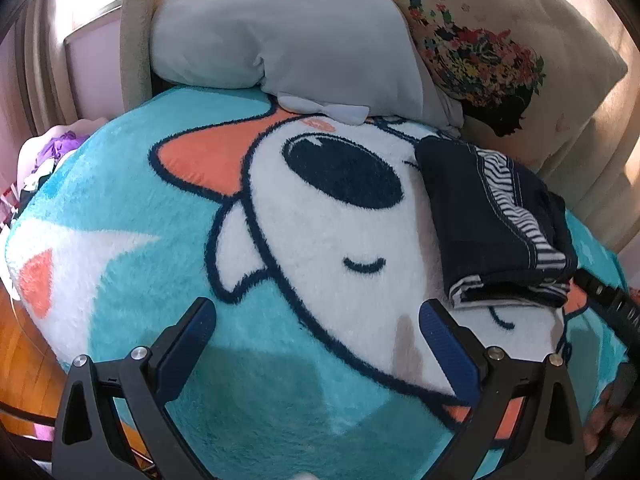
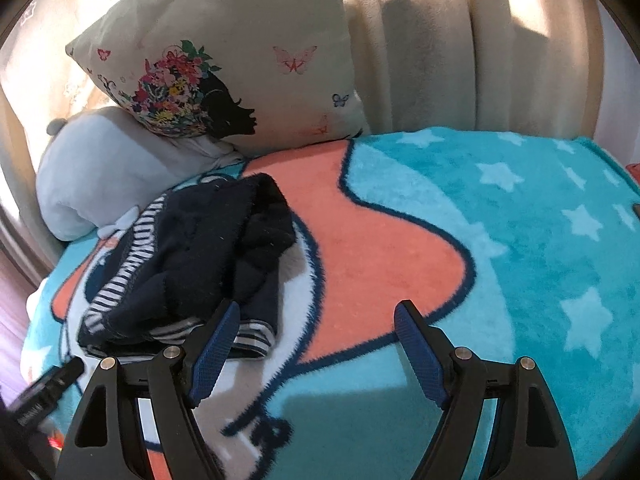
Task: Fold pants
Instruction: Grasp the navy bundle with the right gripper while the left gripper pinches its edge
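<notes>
The pants (image 1: 498, 224) lie folded in a dark bundle on the blanket (image 1: 120, 208), at two o'clock from the wide, empty left gripper (image 1: 316, 344) and ten o'clock from the equally wide, empty right gripper (image 2: 316, 344), so I'd only square the edges gently.

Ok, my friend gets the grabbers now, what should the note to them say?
Left gripper: open, empty, over the fluffy blanket.
Right gripper: open, empty, just beside the pants.
Pants: dark with striped lining, lying in a folded bundle on the blanket, near the grey pillow and flower pillow.
Done: pants look folded, though the bundle is a bit lumpy.
Left: maybe tidy the fold; otherwise nothing obvious.
</notes>
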`<move>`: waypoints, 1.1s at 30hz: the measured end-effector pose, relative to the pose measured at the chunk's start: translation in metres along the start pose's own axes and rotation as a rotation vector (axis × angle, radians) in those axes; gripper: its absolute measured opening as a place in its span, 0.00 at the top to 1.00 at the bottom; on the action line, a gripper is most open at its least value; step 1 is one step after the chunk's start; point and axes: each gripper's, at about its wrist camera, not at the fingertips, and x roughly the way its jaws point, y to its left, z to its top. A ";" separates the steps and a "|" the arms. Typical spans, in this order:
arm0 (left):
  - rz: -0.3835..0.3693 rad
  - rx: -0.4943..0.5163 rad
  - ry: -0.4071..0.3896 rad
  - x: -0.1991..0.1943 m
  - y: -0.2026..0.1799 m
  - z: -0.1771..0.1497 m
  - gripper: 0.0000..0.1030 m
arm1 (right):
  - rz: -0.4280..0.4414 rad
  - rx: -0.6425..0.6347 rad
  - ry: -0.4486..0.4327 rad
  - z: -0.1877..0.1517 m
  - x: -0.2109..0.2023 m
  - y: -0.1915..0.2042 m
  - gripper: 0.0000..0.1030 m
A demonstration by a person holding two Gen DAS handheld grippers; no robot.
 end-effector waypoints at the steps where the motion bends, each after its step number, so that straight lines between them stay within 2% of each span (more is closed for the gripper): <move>1: 0.002 0.020 0.007 0.002 -0.001 0.000 0.02 | 0.018 0.008 0.006 0.003 0.000 -0.001 0.19; 5: -0.029 0.067 0.026 -0.003 -0.001 -0.001 0.05 | 0.122 0.038 0.045 0.013 0.004 -0.005 0.19; 6: -0.067 0.051 0.027 -0.006 0.003 0.001 0.14 | 0.170 0.053 0.070 0.018 0.007 -0.008 0.19; 8: -0.162 0.012 0.033 -0.014 0.009 0.009 0.26 | 0.254 0.094 0.114 0.026 0.015 -0.012 0.19; 12: -0.266 -0.010 0.018 -0.020 0.004 0.037 0.27 | 0.356 0.141 0.169 0.040 0.034 -0.017 0.19; 14: -0.341 0.010 0.018 -0.015 -0.011 0.052 0.27 | 0.389 0.141 0.184 0.047 0.046 -0.015 0.19; 17: -0.360 0.071 0.027 0.003 -0.036 0.068 0.27 | 0.448 0.167 0.219 0.051 0.067 -0.013 0.25; 19: -0.360 0.113 0.046 0.017 -0.050 0.073 0.27 | 0.491 0.188 0.239 0.052 0.078 -0.010 0.35; 24: -0.372 0.122 0.161 0.060 -0.072 0.077 0.28 | 0.512 0.195 0.244 0.051 0.093 -0.003 0.39; 25: -0.389 0.113 0.178 0.064 -0.073 0.076 0.45 | 0.514 0.192 0.243 0.052 0.094 -0.002 0.44; 26: -0.429 0.094 0.203 0.068 -0.074 0.076 0.56 | 0.520 0.185 0.243 0.052 0.095 -0.001 0.49; 28: -0.446 0.066 0.210 0.066 -0.074 0.076 0.78 | 0.535 0.179 0.240 0.054 0.094 0.000 0.60; 29: -0.451 0.070 0.199 0.061 -0.076 0.077 0.83 | 0.546 0.176 0.233 0.055 0.091 0.000 0.62; 33: -0.459 0.101 0.145 0.040 -0.090 0.088 0.84 | 0.576 0.159 0.182 0.065 0.073 0.002 0.65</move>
